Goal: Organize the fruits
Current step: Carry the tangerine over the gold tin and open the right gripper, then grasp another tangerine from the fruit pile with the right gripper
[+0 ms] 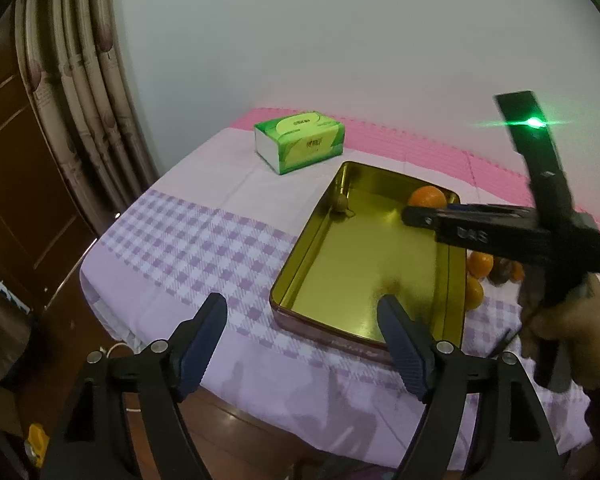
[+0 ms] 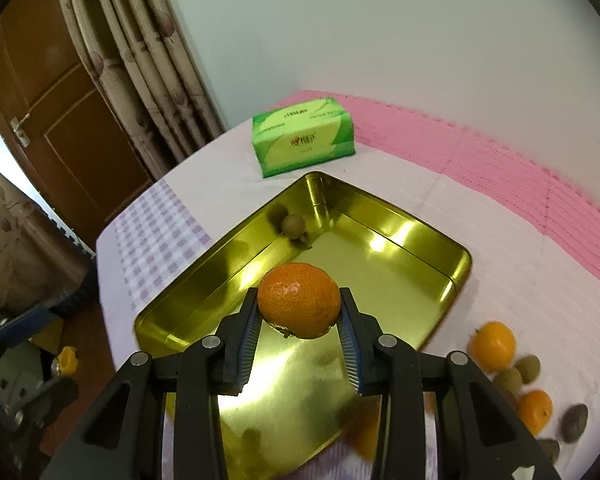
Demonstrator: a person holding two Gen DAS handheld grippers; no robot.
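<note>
My right gripper (image 2: 300,294) is shut on an orange (image 2: 299,306) and holds it above the open gold tin (image 2: 420,216). The left wrist view shows that gripper (image 1: 418,216) reaching in from the right over the tin (image 1: 300,256), the orange (image 1: 427,197) at its tip. One small brown fruit (image 2: 293,224) lies in the tin's far corner (image 1: 341,203). My left gripper (image 1: 302,302) stands open at the tin's near left corner, with nothing between its fingers.
More oranges (image 2: 493,346) (image 1: 480,264) and several small brown fruits (image 2: 508,380) lie on the tablecloth right of the tin. A green tissue pack (image 1: 300,140) sits behind it. A hand (image 1: 572,328) holds the right gripper. The table's left edge drops to the floor near a curtain and door.
</note>
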